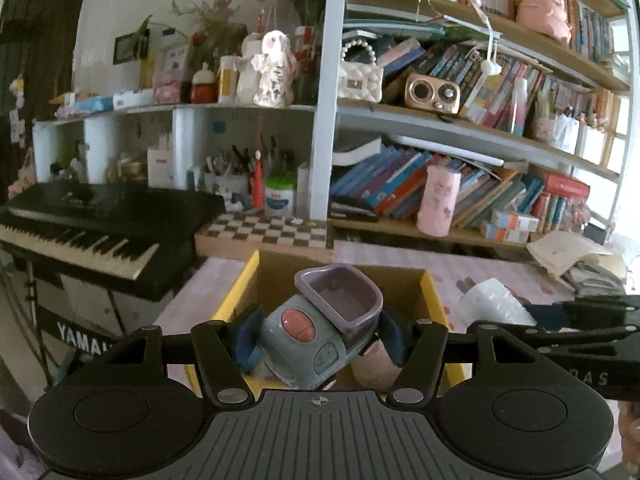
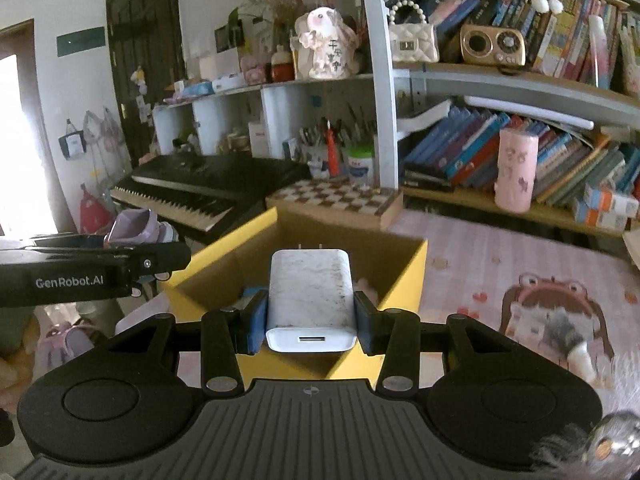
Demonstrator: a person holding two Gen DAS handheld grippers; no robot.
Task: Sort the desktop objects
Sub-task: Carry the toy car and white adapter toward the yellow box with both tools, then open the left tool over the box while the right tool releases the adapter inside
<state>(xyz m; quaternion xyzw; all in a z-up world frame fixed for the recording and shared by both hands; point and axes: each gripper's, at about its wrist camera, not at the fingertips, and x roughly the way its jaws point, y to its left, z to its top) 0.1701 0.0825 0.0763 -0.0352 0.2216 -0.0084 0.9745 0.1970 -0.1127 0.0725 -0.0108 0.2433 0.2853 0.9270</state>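
My left gripper [image 1: 316, 340] is shut on a grey toy scooter [image 1: 308, 340] with a purple seat tub and a pink button, held over the open yellow cardboard box [image 1: 236, 292]. My right gripper [image 2: 310, 320] is shut on a white USB charger [image 2: 310, 300], prongs pointing forward, above the same box [image 2: 404, 280]. The charger also shows at the right in the left wrist view [image 1: 494, 304]. The left gripper with the toy shows at the left in the right wrist view [image 2: 140, 232]. Pale objects lie in the box, partly hidden.
The box sits on a pink patterned desk mat [image 2: 500, 264]. A checkered board [image 2: 340, 200], a Yamaha keyboard [image 1: 80, 232], pen cups [image 1: 280, 196], a pink cup [image 1: 438, 204] and crowded bookshelves stand behind. A furry keychain [image 2: 576, 448] lies at the near right.
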